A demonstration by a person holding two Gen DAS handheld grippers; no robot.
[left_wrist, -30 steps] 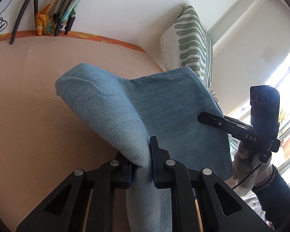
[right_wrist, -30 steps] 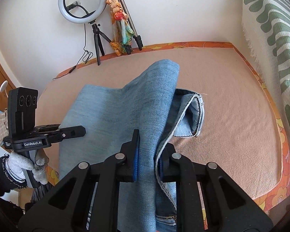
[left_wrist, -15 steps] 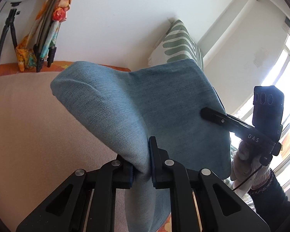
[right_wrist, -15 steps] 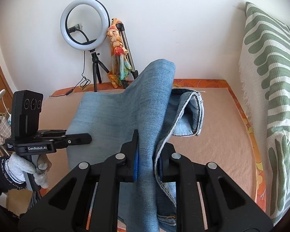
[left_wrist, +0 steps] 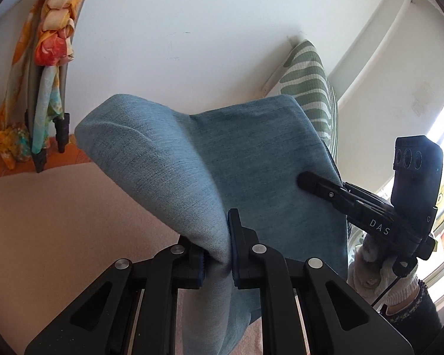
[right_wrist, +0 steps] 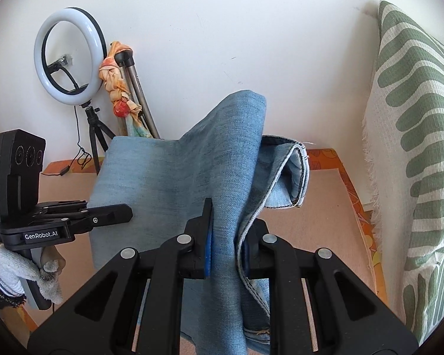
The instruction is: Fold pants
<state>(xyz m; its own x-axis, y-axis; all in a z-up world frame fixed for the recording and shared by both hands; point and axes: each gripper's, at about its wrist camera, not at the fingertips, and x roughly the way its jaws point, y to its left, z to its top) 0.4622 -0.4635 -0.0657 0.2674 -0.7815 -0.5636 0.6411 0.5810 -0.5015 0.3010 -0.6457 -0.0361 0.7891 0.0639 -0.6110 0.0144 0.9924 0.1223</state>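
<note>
Denim fills the foreground of both wrist views: the left gripper [left_wrist: 216, 254] is clamped on a bunched fold of the blue jeans [left_wrist: 251, 162], and the right gripper [right_wrist: 226, 245] is clamped on the other side of the same pair, a stitched seam edge trailing past its right pad. Between them the jeans hang as a taut sheet, lifted clear of the peach bedspread [right_wrist: 316, 224], with a hemmed end [right_wrist: 296, 177] curling over beyond the right gripper. Compared with a second ago, both grippers have swung up and forward together with grips unchanged; the bedspread has dropped low in each view and the wall now sits behind the cloth. That reads as the carry-over part of a fold, with the lay-down still to come. Farther back, a green-patterned cushion [right_wrist: 414, 162] leans at the right, and a ring light [right_wrist: 69, 53] on its tripod stands against the white wall beside a knotted orange scarf [right_wrist: 118, 88]
</note>
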